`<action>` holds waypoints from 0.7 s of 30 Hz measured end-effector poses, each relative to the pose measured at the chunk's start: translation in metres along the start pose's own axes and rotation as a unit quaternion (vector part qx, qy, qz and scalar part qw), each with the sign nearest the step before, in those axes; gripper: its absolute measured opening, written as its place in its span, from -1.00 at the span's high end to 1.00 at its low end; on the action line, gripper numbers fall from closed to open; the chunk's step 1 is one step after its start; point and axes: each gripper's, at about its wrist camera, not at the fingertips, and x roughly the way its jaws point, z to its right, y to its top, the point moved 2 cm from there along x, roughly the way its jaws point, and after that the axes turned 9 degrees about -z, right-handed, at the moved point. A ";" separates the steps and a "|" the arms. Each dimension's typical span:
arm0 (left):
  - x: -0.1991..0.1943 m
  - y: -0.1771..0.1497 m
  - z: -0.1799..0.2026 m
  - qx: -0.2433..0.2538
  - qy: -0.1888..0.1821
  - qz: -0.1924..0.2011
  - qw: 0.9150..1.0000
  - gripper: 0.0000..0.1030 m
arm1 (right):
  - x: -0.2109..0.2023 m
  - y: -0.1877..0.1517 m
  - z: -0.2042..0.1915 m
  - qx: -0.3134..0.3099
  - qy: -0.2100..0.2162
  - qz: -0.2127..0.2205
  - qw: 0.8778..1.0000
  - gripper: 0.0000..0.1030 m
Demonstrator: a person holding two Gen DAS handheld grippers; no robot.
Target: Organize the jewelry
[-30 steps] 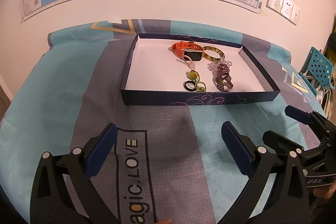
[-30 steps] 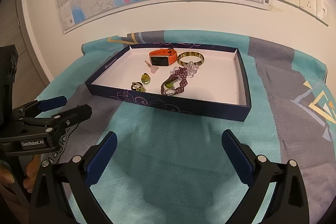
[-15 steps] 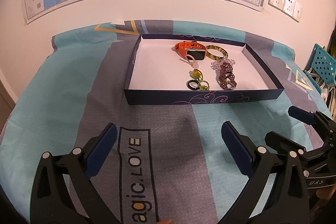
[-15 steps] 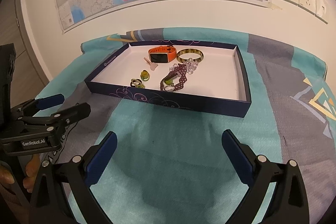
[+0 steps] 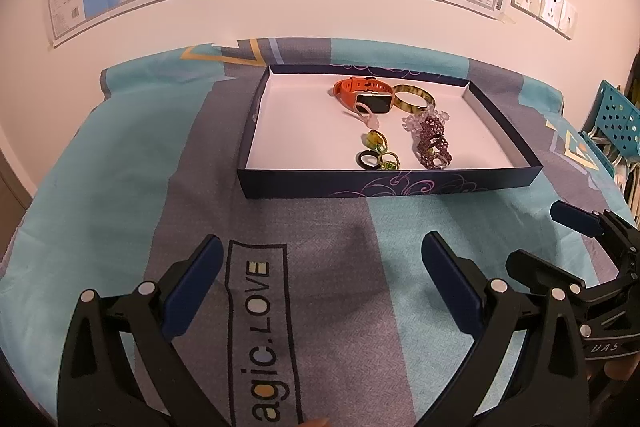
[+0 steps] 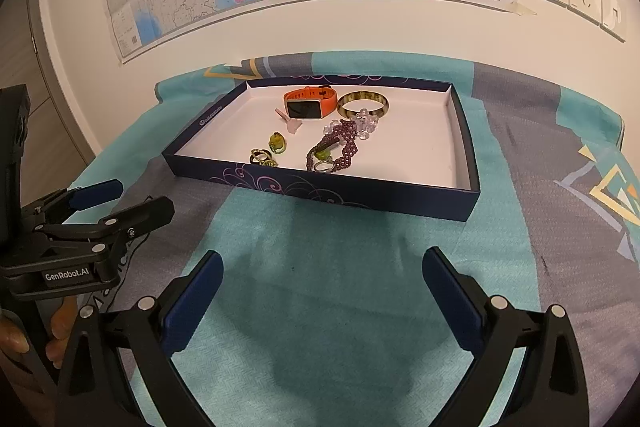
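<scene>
Jewelry sits gathered in the shallow dark-blue box (image 5: pixel 384 183) on the cloth-covered counter (image 5: pixel 120 187): an orange watch (image 5: pixel 362 97), a mottled bangle (image 5: pixel 412 99), a purple beaded bracelet (image 5: pixel 432 143) and small rings (image 5: pixel 378 159), clustered mid-box. Both the left tongs (image 5: pixel 320 267) and the right tongs (image 6: pixel 320 275) are spread wide, holding nothing, short of the box. This fits either pieces awaiting sorting or pieces already laid in. Any pick would do best with one piece isolated, approached from above, since the rings touch. The cloth reads "agic.LOVE"; the left tongs' body reads "GenRobot.AI"
</scene>
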 end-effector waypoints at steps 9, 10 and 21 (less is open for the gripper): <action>0.000 0.001 0.002 0.004 0.003 -0.002 1.000 -0.89 | 0.001 0.000 0.002 0.003 0.001 -0.001 1.000 -0.87; 0.000 0.001 0.003 0.005 0.002 -0.003 1.000 -0.89 | 0.001 0.000 0.003 0.003 0.001 -0.001 1.000 -0.87; 0.003 0.002 0.005 0.006 0.000 -0.006 1.000 -0.89 | 0.002 0.001 0.004 0.004 0.002 -0.001 1.000 -0.87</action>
